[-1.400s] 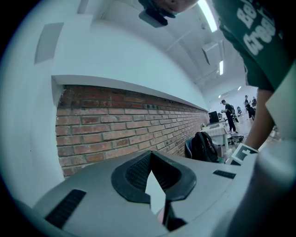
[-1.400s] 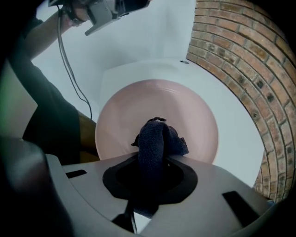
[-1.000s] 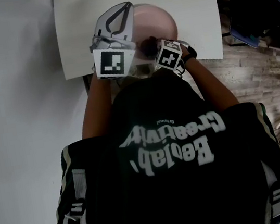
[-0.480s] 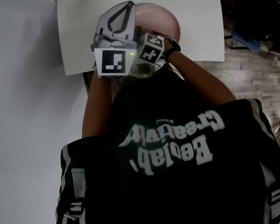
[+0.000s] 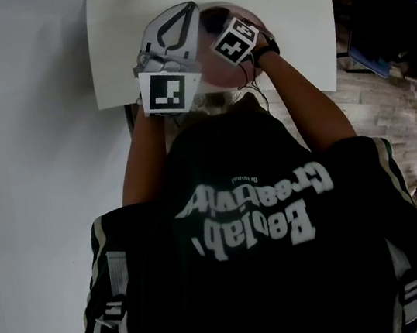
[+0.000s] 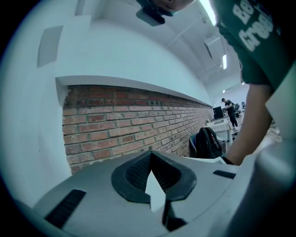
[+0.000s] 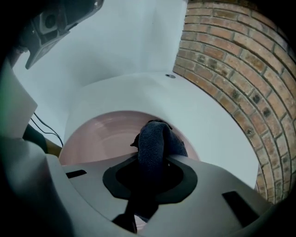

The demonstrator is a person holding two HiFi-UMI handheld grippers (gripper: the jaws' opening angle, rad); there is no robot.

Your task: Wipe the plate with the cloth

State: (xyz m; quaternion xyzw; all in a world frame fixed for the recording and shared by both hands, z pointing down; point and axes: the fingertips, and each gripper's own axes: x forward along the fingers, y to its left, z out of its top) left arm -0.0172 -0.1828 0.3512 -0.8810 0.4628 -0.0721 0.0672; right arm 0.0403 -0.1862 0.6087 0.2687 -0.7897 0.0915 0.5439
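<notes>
Since half a second ago the right gripper [image 5: 219, 27] has swung away from the person's chest and out over the pink plate [image 7: 101, 134], taking the dark blue cloth [image 7: 155, 139] with it. Nearest, the person's dark printed T-shirt [image 5: 257, 272] fills the lower head view. Just beyond it the left gripper [image 5: 186, 12] lies at the plate's left side. Its jaws are drawn together with only a pale sliver between them, which I cannot identify. The right gripper's jaws clench the cloth, whose bunched end sticks out past the jaw tips over the plate. The plate sits on a white table [image 5: 131, 25]. Farther off stands a brick wall [image 7: 231, 69].
</notes>
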